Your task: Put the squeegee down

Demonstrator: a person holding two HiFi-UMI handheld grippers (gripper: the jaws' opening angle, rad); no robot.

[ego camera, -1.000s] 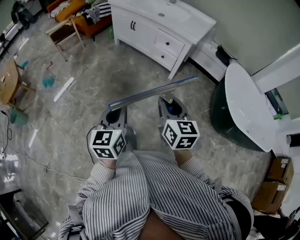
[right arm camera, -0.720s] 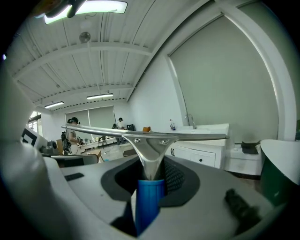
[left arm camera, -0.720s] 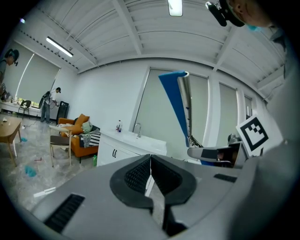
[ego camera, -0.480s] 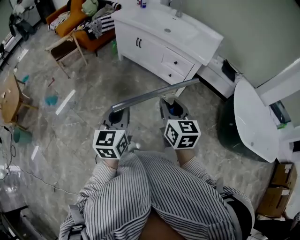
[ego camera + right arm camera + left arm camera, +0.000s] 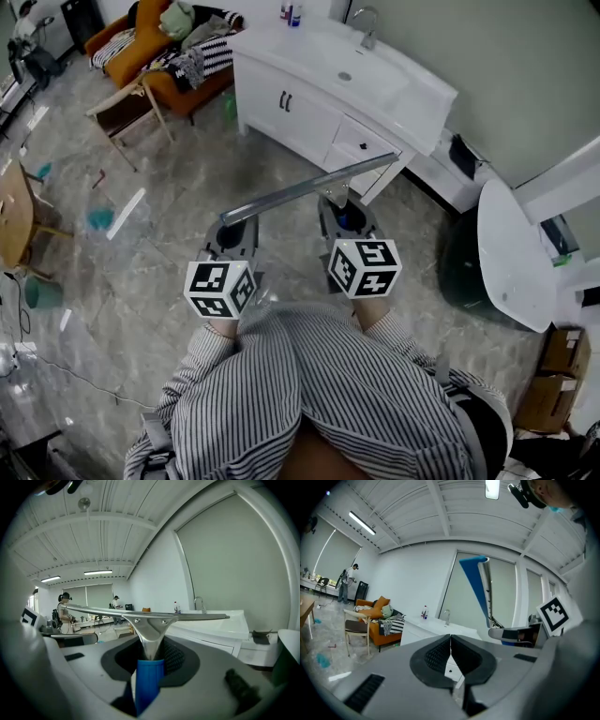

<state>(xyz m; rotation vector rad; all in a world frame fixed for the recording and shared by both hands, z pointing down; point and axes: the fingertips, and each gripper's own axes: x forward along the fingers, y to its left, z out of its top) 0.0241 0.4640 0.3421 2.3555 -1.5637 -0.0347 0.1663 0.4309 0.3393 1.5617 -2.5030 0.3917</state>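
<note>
Task not done yet: we see the squeegee (image 5: 309, 190) up in the air over the marble floor (image 5: 169, 244), resting on nothing. The right gripper (image 5: 151, 654) is clamped on its blue handle (image 5: 149, 686). The metal blade bar (image 5: 197, 617) crosses level ahead of the jaws and runs from 8 to 2 o'clock in the head view. The left gripper (image 5: 451, 654) has its jaws pressed together with nothing between them. It sits at 9 o'clock of the right one, under the bar's left end, and we can't tell if it touches the bar. All steps are left: pick a surface, lower, let go. We guess the white vanity (image 5: 309, 112) at 12 o'clock is the likeliest landing spot.

Containers:
- **Sink basin** (image 5: 349, 67): set in the vanity top, nothing shows in it. The faucet (image 5: 364, 26) is at its 1 o'clock, and two small bottles (image 5: 291, 12) stand at the counter's 11 o'clock end.
- **Vanity doors and drawers:** closed, contents not visible.
- **Cardboard boxes** (image 5: 544, 394): at 4 o'clock of the frame, and we can't see inside.
- **Dark green tub-like thing** (image 5: 457, 262): at 3 o'clock, partly under the white round table (image 5: 511, 253). We can't tell what it is or what it holds.
</note>
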